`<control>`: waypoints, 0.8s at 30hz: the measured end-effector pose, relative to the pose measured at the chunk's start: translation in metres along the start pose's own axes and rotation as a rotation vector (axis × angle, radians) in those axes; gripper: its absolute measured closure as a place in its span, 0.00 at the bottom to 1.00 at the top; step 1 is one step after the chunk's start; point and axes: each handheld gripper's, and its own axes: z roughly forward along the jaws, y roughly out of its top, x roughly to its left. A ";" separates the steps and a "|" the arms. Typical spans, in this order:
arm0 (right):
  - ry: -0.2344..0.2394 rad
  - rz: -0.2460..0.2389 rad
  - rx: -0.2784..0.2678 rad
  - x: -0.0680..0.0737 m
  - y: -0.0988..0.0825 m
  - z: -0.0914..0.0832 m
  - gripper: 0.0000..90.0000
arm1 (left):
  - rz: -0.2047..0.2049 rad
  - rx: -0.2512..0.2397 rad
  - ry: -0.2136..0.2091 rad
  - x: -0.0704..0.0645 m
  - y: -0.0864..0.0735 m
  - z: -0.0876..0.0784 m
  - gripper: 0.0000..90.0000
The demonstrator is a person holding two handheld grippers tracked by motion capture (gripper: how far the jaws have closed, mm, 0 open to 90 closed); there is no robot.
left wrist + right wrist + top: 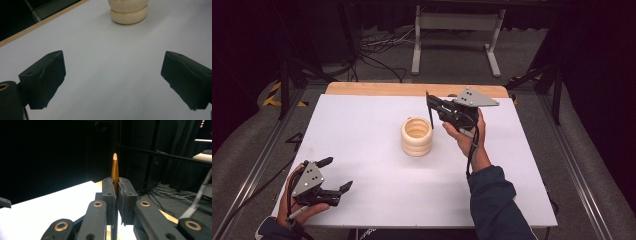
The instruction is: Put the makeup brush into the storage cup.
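The right gripper (430, 111) was clamped on a slim pen (115, 171), held just beside and above the cream ribbed holder (417, 136) on the counter (362, 125); dropping it in remained. The left gripper (335, 175) rested wide open, well apart from the holder.

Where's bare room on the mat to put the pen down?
The mat is bare nearly everywhere. Widest patch: the near middle, between the left gripper and the sleeve. Also free: the far-left corner and the right edge. Tight spot: between the holder and the right gripper with the pen.
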 end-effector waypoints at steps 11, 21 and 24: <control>0.016 0.018 -0.008 0.006 -0.001 0.018 0.94 | 0.003 -0.002 -0.004 0.000 -0.001 -0.001 0.07; 0.026 0.032 0.011 0.007 -0.009 0.033 0.94 | 0.001 -0.002 -0.003 0.000 -0.001 -0.002 0.07; 0.023 0.037 0.016 0.005 -0.011 0.036 0.94 | -0.002 0.000 -0.006 0.000 -0.001 -0.001 0.07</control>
